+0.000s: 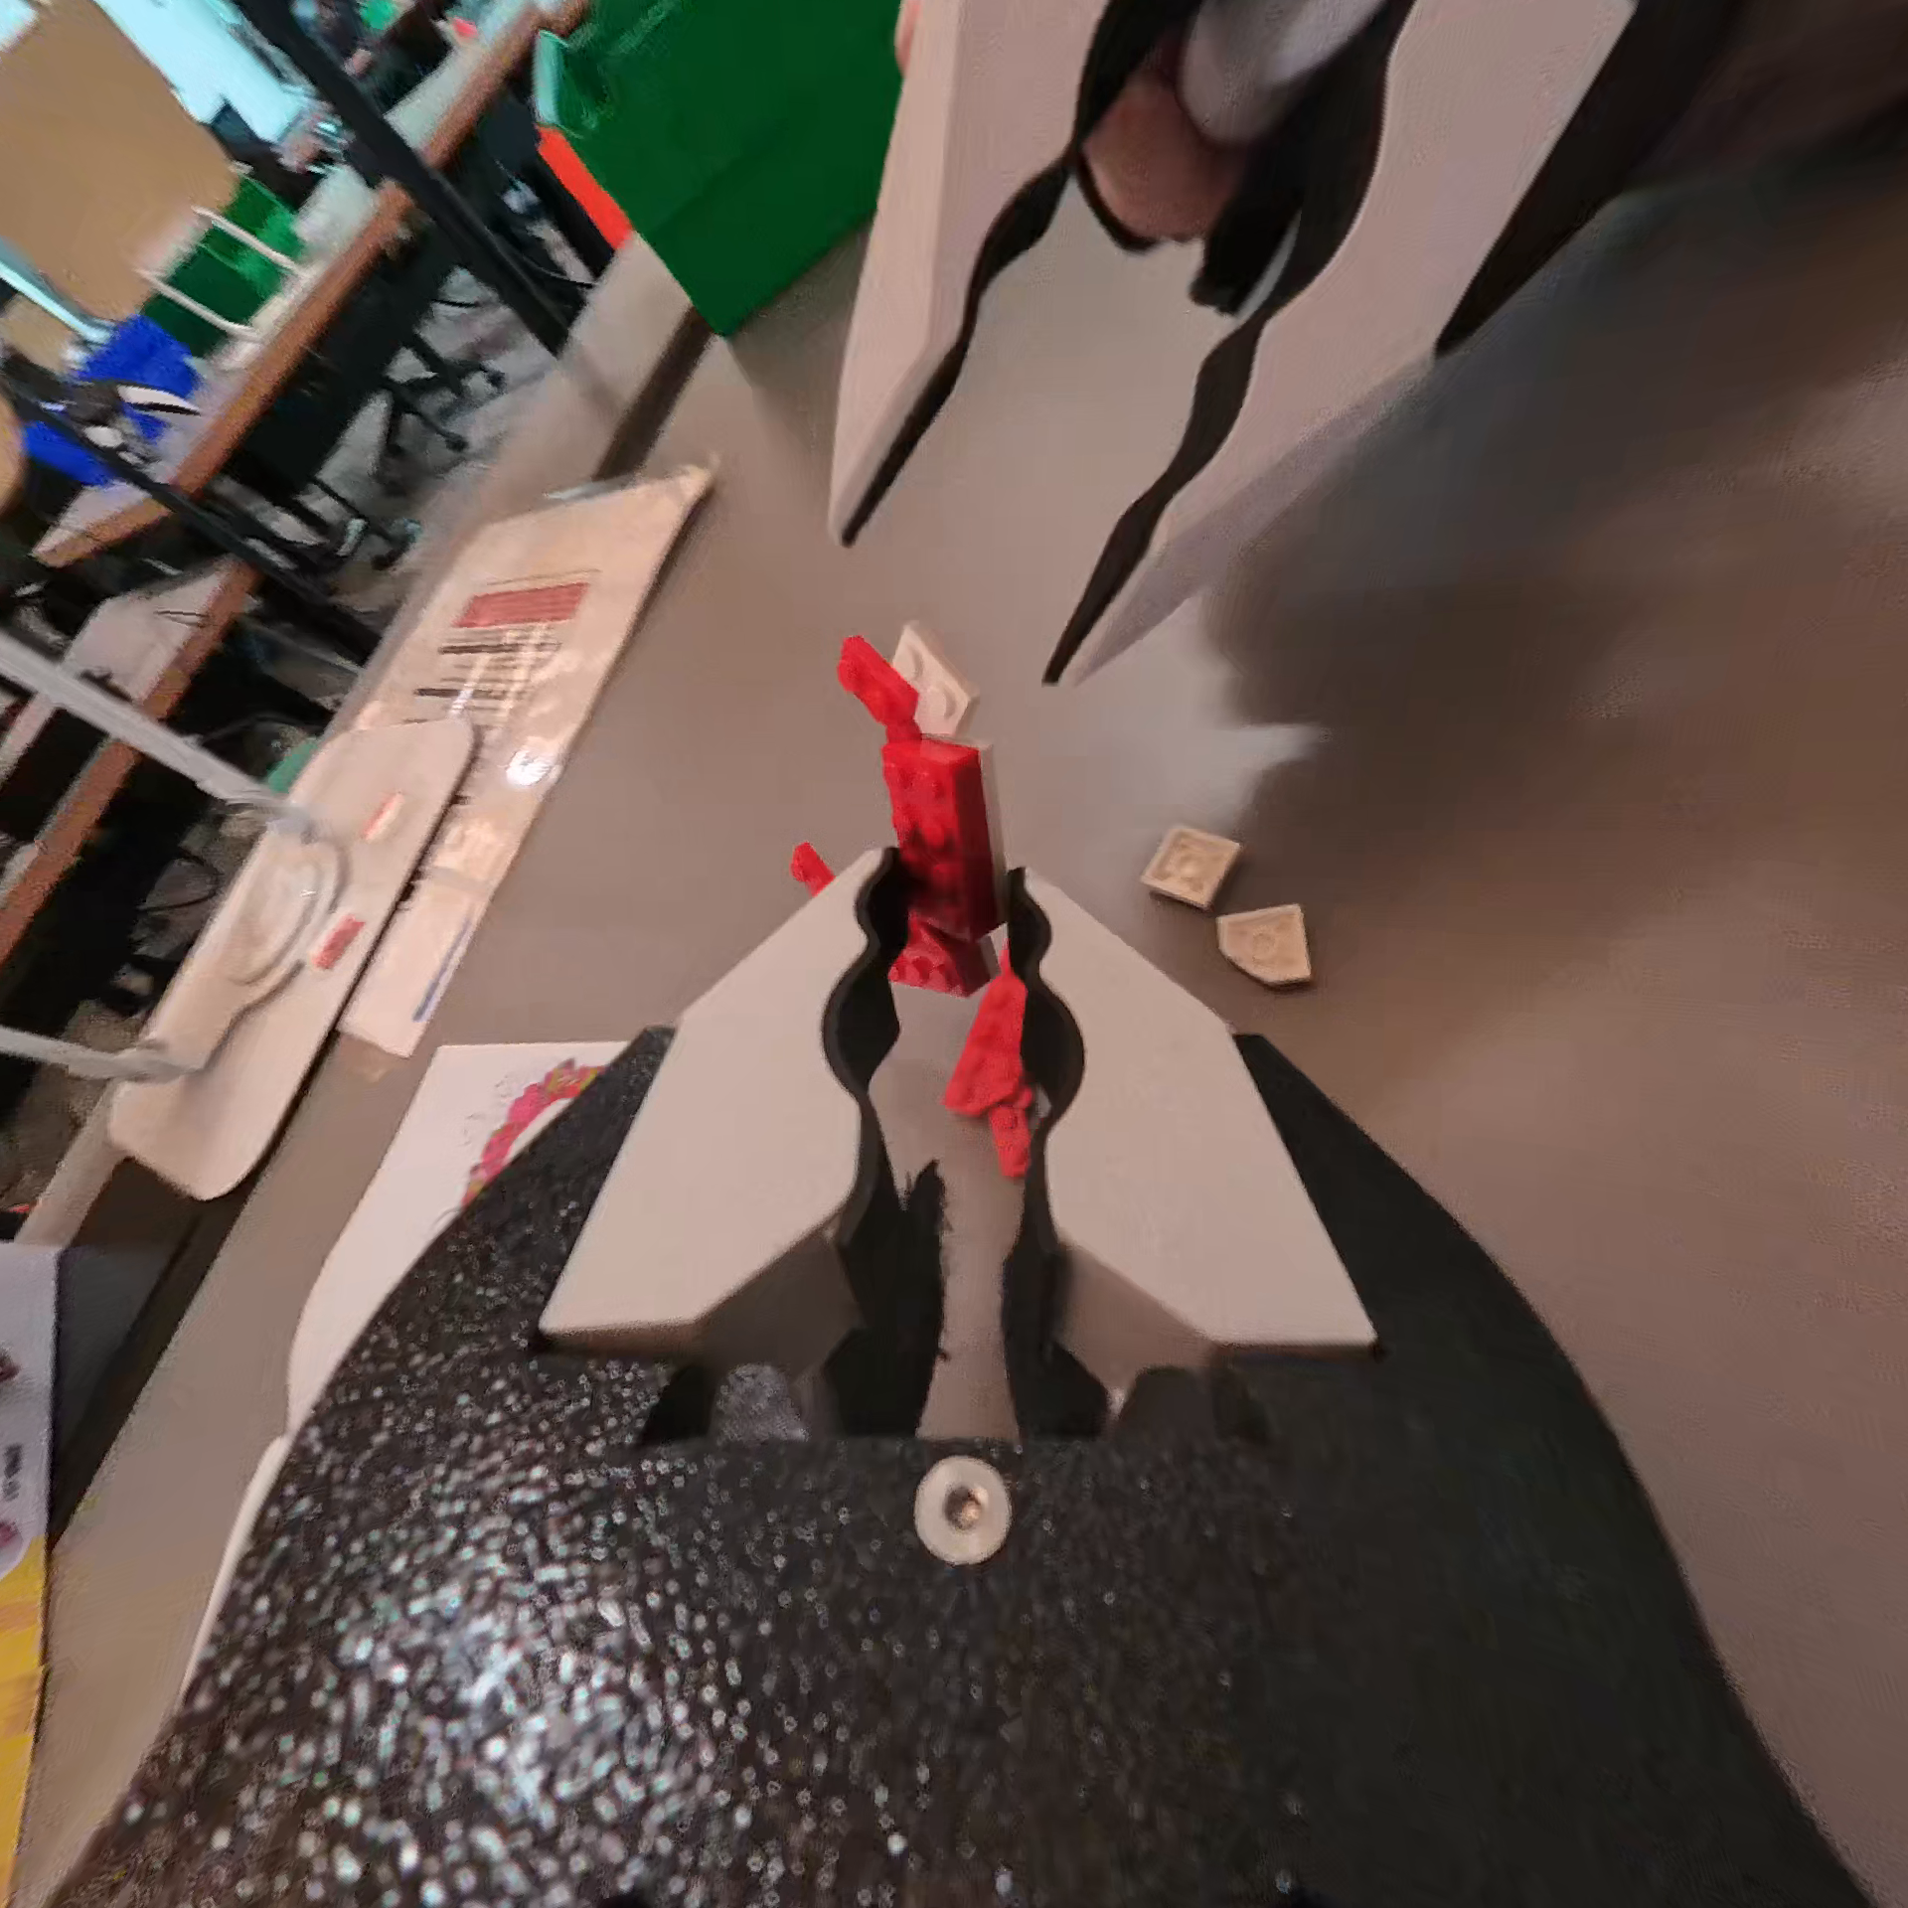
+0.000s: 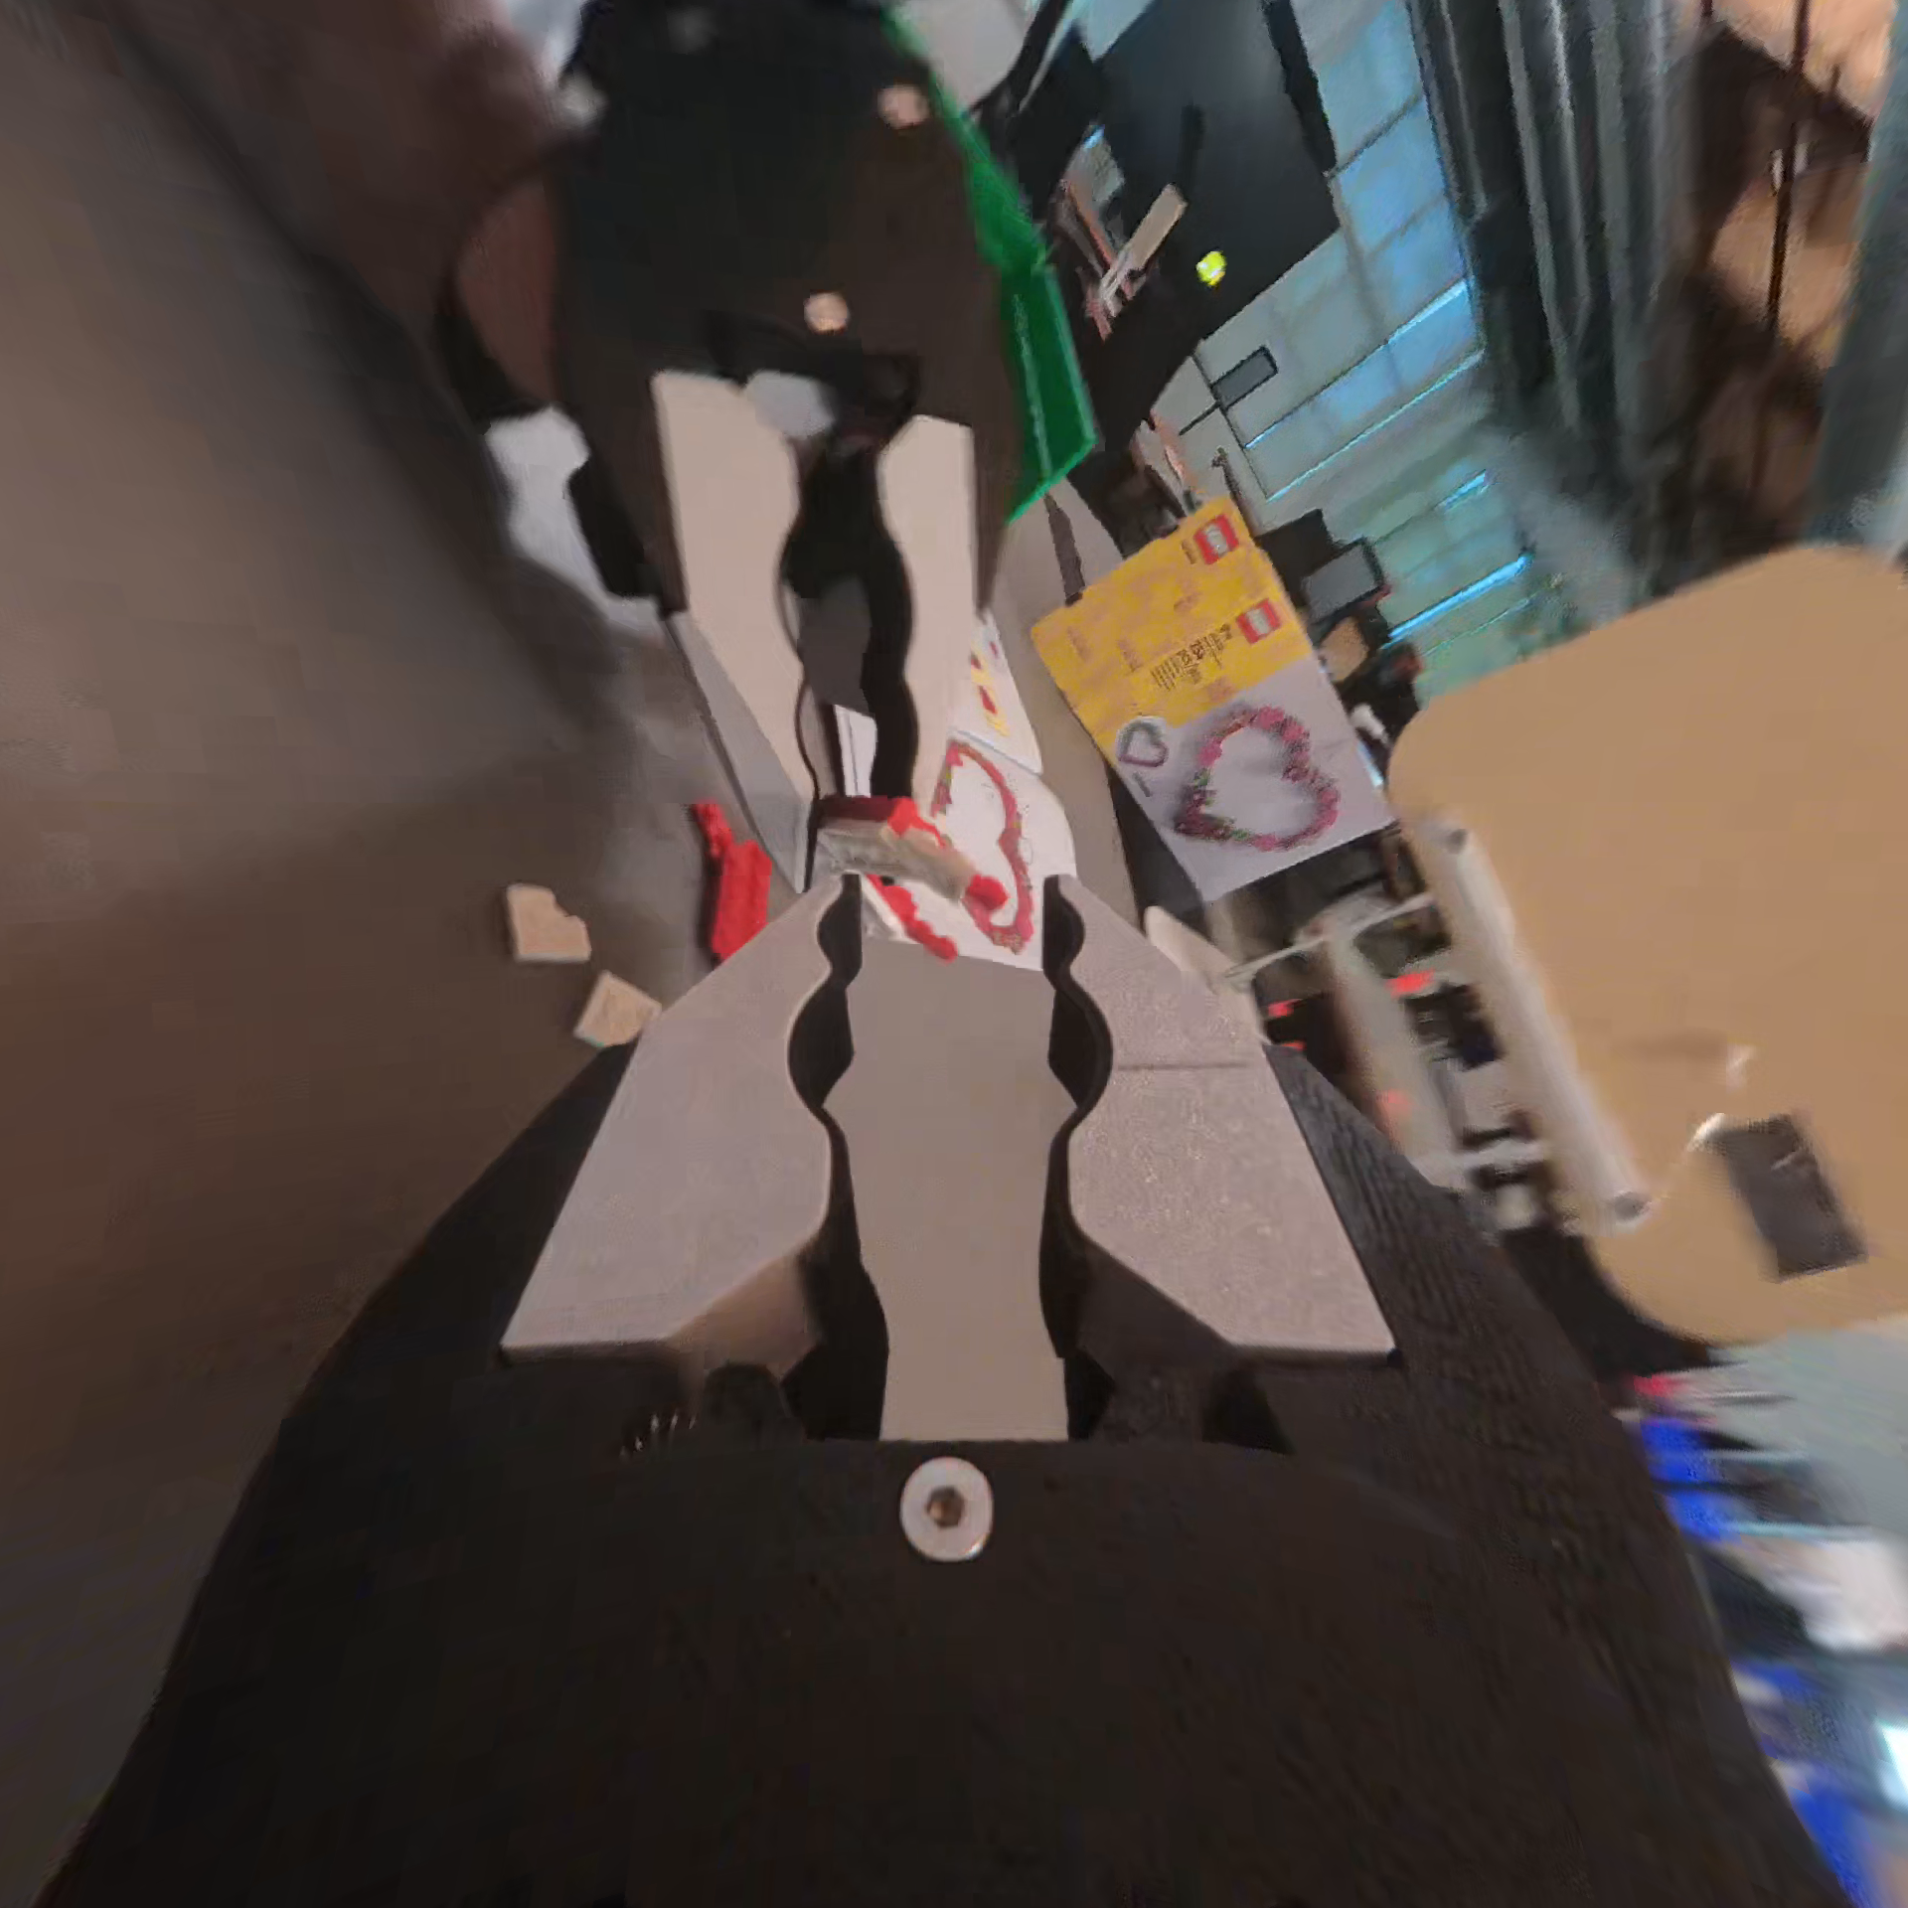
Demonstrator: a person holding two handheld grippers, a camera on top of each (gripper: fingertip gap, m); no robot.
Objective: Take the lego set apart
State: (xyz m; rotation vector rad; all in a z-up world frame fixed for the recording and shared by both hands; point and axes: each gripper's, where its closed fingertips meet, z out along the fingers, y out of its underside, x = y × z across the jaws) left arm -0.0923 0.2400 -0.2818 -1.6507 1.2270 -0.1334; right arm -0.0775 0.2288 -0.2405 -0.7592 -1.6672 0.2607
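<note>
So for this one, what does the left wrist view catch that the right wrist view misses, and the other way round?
Only the left wrist view shows clear plastic bags lying on the table's left part, and a white plate behind the red lego piece. Only the right wrist view shows the yellow box with a heart picture, and a tan panel at right. Both show the left gripper shut on the red piece, the right gripper open, and two loose beige plates on the table.
</note>
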